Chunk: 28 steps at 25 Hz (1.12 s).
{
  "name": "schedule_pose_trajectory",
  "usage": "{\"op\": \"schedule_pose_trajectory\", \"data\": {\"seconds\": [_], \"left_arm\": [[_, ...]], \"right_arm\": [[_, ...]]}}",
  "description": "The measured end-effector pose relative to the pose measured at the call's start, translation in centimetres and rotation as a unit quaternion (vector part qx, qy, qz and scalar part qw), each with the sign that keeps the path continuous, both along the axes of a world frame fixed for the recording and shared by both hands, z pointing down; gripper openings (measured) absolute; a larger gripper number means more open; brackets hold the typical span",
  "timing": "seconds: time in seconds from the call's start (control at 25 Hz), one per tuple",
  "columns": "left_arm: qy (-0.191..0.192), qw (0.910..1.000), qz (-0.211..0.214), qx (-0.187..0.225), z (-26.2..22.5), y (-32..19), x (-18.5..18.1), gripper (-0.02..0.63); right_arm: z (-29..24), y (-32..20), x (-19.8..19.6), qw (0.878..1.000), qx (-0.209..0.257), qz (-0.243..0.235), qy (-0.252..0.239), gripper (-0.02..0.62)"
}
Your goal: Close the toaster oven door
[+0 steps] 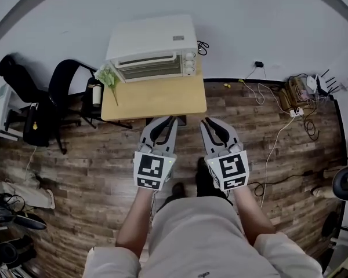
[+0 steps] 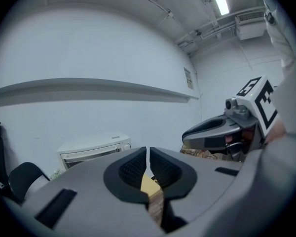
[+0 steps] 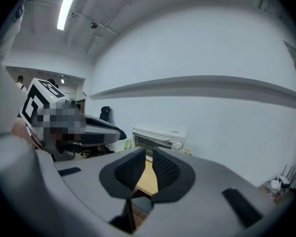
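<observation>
Table (image 1: 162, 100): toaster oven (image 1: 152, 48) beyond hand-held grippers (image 1: 174, 119) (image 1: 203, 121)

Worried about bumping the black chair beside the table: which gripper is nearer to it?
Left. The left gripper is in front of the table, off to the right of the chair. The right gripper is beside it, farther right still.

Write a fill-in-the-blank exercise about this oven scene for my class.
The oven door is ___.
The oven stands on a wooden ___.
The left gripper holds ___.
Missing words: closed; table; nothing.
</observation>
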State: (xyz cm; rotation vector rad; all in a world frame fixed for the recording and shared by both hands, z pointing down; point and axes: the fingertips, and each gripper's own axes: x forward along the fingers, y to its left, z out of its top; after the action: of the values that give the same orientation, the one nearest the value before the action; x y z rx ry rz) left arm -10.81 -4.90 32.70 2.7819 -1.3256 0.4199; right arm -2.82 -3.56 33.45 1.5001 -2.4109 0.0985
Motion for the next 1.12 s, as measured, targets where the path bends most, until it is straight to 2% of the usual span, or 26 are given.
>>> {"op": "schedule_pose_trajectory", "data": {"seconds": [0.48,0.88,1.12], "left_arm": [[0.035,0.9993,0.014,-0.001,-0.7,6.9,-1.9,0.015],[0.068,0.9975,0.015,-0.008,-1.7,9.0,-4.0,0.014],[0.069,0.9975,0.012,-0.011,-1.2,9.7,-3.9,0.014]], "right_arm": [[-1.7,6.7,-2.1,0.999,0.019,0.024,-0.013,0.015],[-2.3,8.5,-4.1,0.999,0.027,0.029,-0.016,0.0],[-1.7,9.0,-3.7,0.999,0.017,0.026,-0.017,0.0]]}}
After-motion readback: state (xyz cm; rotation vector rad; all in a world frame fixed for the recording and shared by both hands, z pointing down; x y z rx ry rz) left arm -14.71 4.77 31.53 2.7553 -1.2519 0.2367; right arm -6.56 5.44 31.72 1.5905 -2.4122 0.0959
